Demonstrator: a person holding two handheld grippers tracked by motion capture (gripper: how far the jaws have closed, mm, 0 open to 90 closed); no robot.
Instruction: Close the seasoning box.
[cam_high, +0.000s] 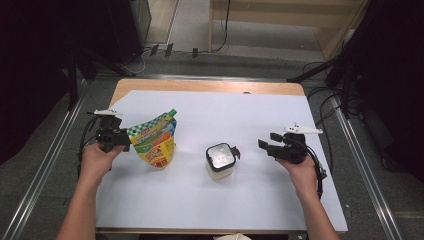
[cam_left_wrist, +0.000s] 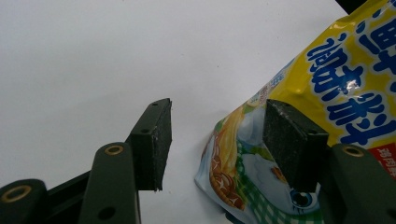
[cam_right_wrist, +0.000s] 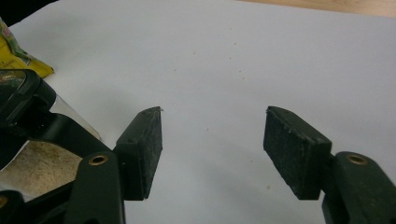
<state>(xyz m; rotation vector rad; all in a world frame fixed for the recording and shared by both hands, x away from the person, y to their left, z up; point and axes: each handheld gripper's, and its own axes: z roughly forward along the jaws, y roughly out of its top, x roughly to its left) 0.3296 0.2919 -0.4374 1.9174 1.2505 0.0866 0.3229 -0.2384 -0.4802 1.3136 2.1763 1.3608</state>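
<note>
White paper covers most of the wooden bench (cam_high: 150, 86), and around it the room is dim, with grey floor, metal rails and some loose cables at the back.

Two things sit on the paper. First is a glossy yellow stand-up pouch with blue lettering and a green top corner (cam_high: 154, 140), on the left half of the bench. Second is a clear plastic jar with a black flip lid and pale powder inside (cam_high: 220, 161), roughly in the middle and a bit nearer the person, standing upright.

Left gripper (cam_high: 125, 140) is right up against the pouch's left edge. In the left gripper view the fingers (cam_left_wrist: 150, 142) are spread fairly wide and empty in the gap; the other finger overlaps the pouch (cam_left_wrist: 327, 84) in the picture, but I can't tell if it's actually touching.

Right gripper (cam_high: 262, 145) is off to the right of the jar, near but clearly apart. Its fingers (cam_right_wrist: 144, 147) stand wide with bare paper between them, and the jar (cam_right_wrist: 28, 121) sits at the left edge of that view.
</note>
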